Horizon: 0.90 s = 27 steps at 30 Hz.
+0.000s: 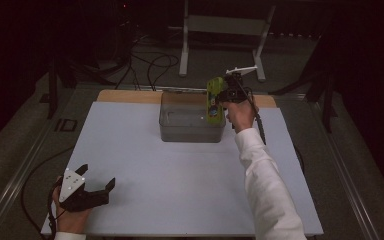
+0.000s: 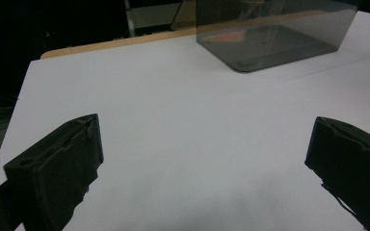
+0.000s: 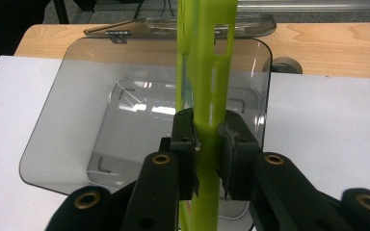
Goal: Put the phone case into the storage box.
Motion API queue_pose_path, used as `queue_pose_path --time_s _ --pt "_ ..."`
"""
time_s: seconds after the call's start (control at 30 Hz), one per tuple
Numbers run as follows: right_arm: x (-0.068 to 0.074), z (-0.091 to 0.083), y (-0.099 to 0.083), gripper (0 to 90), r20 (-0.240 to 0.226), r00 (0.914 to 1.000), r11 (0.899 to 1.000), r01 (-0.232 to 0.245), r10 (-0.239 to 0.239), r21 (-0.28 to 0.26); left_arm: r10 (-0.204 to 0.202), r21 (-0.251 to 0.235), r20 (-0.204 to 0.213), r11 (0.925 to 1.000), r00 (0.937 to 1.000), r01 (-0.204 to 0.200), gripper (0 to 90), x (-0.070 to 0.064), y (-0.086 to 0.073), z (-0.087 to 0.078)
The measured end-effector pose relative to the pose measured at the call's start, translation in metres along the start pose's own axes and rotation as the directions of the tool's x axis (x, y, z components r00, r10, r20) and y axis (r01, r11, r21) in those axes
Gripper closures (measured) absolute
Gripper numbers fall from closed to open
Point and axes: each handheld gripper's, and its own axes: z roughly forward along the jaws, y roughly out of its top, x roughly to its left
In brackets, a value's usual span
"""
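A lime-green plastic case (image 1: 214, 100) with a colourful face hangs on edge above the right end of a clear grey bin (image 1: 172, 131). My right gripper (image 1: 223, 95) is shut on it. In the right gripper view the green case (image 3: 207, 72) stands upright between the two jaws, over the bin (image 3: 48, 139), whose inside holds nothing I can see. My left gripper (image 1: 97, 181) rests open near the table's front left corner, with nothing between its jaws. In the left gripper view its jaws stand wide apart over bare white table, the bin (image 2: 270, 43) farther off.
A white mat (image 1: 145, 175) covers the table, with a wooden strip (image 1: 125, 96) along the far edge. A clear lid (image 3: 250, 24) lies behind the bin. Cables and a grey stand (image 1: 220, 30) are on the dark floor beyond.
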Motion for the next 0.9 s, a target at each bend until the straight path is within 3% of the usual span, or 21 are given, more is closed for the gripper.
queue_pose_path --time_s 0.9 --pt "-0.002 0.029 -0.001 78.0 0.072 0.9973 0.997 0.009 -0.014 0.071 -0.009 -0.009 -0.001 0.9999 1.0000 0.008 0.0 0.001 0.000 -0.002"
